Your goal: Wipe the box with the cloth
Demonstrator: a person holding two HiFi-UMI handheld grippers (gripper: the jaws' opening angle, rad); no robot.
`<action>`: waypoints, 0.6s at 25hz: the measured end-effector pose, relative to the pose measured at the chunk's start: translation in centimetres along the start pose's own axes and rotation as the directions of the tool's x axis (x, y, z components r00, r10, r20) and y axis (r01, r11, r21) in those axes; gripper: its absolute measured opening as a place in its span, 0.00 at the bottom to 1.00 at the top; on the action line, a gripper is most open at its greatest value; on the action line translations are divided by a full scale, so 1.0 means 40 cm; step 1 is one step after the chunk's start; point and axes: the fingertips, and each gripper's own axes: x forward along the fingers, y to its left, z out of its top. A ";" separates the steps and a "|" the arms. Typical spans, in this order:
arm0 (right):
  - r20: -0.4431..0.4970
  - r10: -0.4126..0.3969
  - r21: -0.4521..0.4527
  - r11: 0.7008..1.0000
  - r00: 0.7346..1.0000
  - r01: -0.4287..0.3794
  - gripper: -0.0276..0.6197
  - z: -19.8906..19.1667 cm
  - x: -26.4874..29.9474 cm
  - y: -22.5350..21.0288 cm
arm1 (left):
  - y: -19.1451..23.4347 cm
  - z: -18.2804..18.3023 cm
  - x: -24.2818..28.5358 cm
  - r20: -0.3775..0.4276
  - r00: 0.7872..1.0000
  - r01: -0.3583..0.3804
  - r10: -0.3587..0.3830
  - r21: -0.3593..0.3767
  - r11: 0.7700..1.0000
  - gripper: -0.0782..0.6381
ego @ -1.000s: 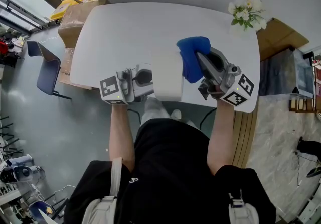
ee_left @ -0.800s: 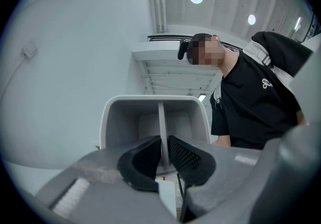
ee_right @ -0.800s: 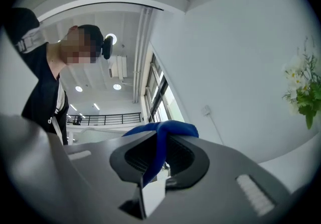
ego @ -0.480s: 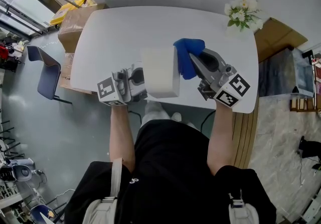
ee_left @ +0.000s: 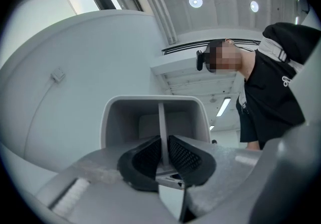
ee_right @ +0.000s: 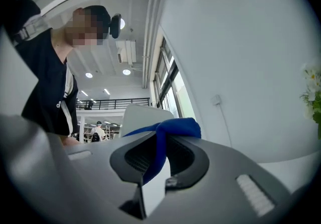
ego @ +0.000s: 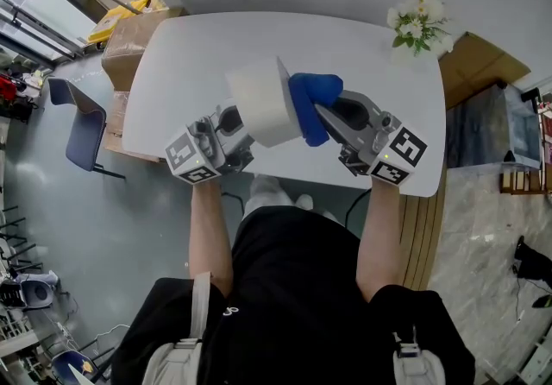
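A white open box (ego: 261, 101) is held up above the white table (ego: 198, 47), tilted, with my left gripper (ego: 237, 129) shut on its edge. In the left gripper view the box (ee_left: 155, 117) shows its open inside, and one thin wall is clamped between the black pads (ee_left: 185, 157). My right gripper (ego: 323, 120) is shut on a blue cloth (ego: 310, 98), which presses against the box's right side. In the right gripper view the cloth (ee_right: 168, 132) bunches between the pads, with the white box (ee_right: 143, 115) just behind it.
A bunch of white flowers (ego: 418, 21) stands at the table's far right corner. Cardboard boxes (ego: 129, 29) and a dark chair (ego: 78, 120) sit on the floor at the left. A dark cabinet (ego: 492, 129) stands at the right.
The box has been lifted and tilted, swinging up and to the left. My right gripper has followed it leftward with the blue cloth against its side.
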 end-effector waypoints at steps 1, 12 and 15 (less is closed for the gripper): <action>-0.003 0.015 0.000 1.000 1.000 -0.015 0.12 -0.001 0.001 0.006 | 0.008 0.000 -0.003 0.001 1.000 -0.018 0.018 -0.001 1.000 0.18; 0.038 0.136 0.012 0.991 0.990 -0.137 0.12 0.018 -0.003 0.057 | 0.048 -0.021 -0.027 -0.028 0.995 -0.101 0.100 -0.012 0.995 0.18; 0.075 0.158 0.024 0.987 0.985 -0.160 0.12 0.031 -0.010 0.061 | 0.037 -0.041 -0.022 -0.078 0.994 -0.073 0.073 0.009 0.997 0.18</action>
